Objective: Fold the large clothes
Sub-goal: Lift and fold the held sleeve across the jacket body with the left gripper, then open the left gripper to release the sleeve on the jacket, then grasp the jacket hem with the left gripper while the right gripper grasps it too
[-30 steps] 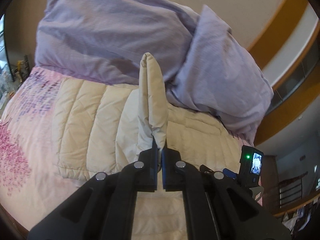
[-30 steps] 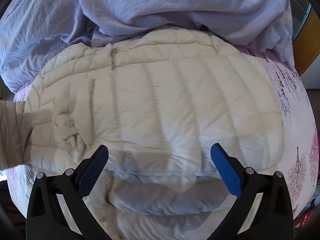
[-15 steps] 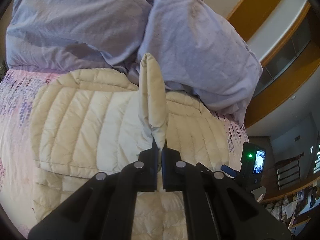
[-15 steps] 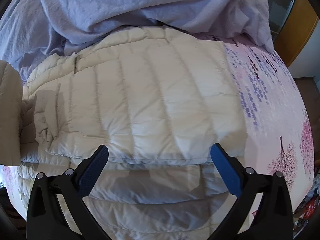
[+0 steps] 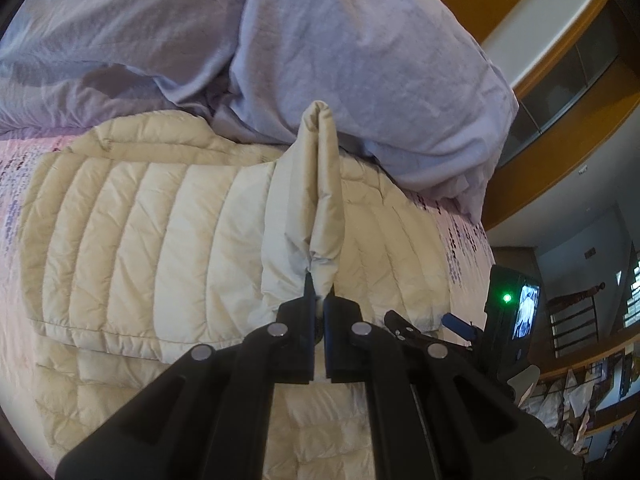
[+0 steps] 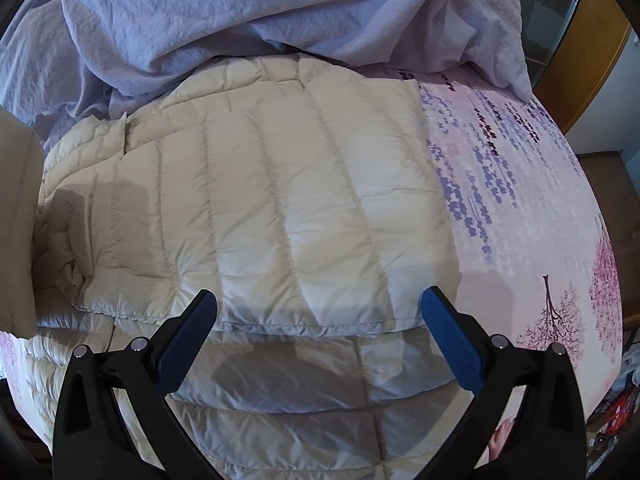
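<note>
A cream quilted down jacket (image 5: 152,240) lies spread on the bed, its upper part folded over the lower part. My left gripper (image 5: 319,292) is shut on the jacket's sleeve (image 5: 324,184), which stands up from the pinch as a folded strip above the jacket. In the right wrist view the same jacket (image 6: 280,208) fills the middle, and the lifted sleeve (image 6: 18,220) shows at the left edge. My right gripper (image 6: 318,312) hangs open over the jacket's folded edge with nothing between its blue pads (image 6: 450,332).
A lavender duvet and pillow (image 5: 340,52) are heaped at the head of the bed, touching the jacket's far edge. The pink flowered sheet (image 6: 520,200) lies bare to the right. The other gripper's body with a lit screen (image 5: 516,304) shows at right.
My left gripper has carried the pinched sleeve across the jacket toward the right side. The right gripper's view has shifted right, showing more flowered sheet. Both keep their states.
</note>
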`<control>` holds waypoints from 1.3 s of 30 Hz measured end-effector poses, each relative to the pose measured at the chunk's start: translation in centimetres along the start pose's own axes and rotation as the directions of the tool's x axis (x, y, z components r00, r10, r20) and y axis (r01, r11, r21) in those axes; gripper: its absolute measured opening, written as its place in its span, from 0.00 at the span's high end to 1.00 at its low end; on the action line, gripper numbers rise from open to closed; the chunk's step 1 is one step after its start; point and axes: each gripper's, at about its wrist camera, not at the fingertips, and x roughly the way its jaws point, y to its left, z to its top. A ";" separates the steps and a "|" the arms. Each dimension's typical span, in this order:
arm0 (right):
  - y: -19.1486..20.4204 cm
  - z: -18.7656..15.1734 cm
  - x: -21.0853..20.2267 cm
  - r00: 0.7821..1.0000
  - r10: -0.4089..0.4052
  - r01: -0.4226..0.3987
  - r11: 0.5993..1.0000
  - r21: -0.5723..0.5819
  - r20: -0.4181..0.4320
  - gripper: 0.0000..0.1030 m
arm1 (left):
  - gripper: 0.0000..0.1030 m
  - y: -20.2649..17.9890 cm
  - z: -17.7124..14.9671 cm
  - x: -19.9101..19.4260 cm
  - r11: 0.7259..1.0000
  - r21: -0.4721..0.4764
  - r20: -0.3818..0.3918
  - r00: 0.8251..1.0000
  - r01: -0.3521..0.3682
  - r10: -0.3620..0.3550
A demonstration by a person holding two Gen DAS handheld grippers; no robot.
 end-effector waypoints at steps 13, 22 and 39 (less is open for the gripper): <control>-1.7 0.3 0.1 1.000 -0.020 0.020 0.999 0.042 0.005 0.01 | 0.85 -1.7 -1.0 2.7 0.999 0.033 -0.070 0.997 0.016 -0.013; -1.2 0.7 -0.5 1.000 -0.011 0.010 0.999 0.036 0.026 0.01 | 0.71 -1.3 -1.2 2.1 0.998 0.055 -0.050 0.999 -0.007 0.010; 7.0 1.3 -2.4 0.985 0.164 -0.157 0.980 -0.121 0.055 0.41 | 0.69 6.0 -1.8 1.1 0.973 0.040 -0.020 0.973 -0.228 0.229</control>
